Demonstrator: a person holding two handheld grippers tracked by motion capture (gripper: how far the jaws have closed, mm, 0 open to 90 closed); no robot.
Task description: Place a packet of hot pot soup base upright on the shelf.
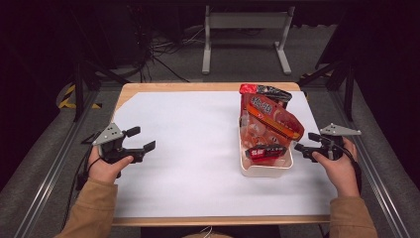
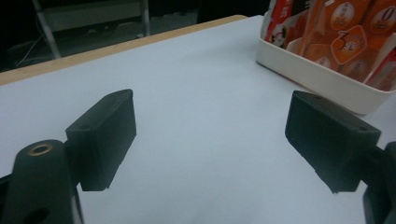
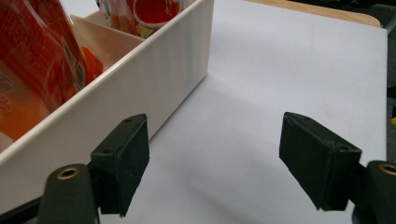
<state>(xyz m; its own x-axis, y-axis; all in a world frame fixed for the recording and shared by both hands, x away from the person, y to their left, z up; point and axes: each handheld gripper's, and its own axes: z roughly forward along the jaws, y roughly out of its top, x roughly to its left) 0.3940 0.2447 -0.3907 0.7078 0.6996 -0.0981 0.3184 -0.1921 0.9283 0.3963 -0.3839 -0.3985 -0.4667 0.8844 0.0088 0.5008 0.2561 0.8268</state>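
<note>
Nearest the high camera we see two tan sleeves entering at 6 o'clock, each hand carrying a gripper.

1. Left gripper (image 1: 142, 138): we hold it at 9 o'clock on the white table sheet (image 1: 188, 148), jaws spread wide with nothing between them. In the left gripper view, bare sheet lies between the two black pads (image 2: 105, 137), and the bin shows at 2 o'clock, well apart.

2. Right gripper (image 1: 303, 142): we hold it at 3 o'clock, just beside the right wall of the bin, jaws spread and pinching nothing. In the right gripper view the bin wall (image 3: 116, 88) stands close against the left pad; whether they touch we cannot tell. The right pad (image 3: 317, 158) is over bare sheet.

3. Cream plastic bin (image 1: 265, 168): it stands right of the sheet's centre, long axis running from 12 to 6 o'clock. Red and orange snack packets (image 1: 270, 119) are stacked in it and rise above the rim; one dark-ended packet (image 1: 267, 90) overhangs the far end at 12 o'clock.

4. Surroundings: a wooden table edge (image 1: 198, 87) frames the sheet. Beyond it, at 12 o'clock, stands a grey metal stand (image 1: 245, 22), with cables (image 1: 163, 54) on the floor at 11 o'clock. Nothing lies between the left gripper and the bin.
</note>
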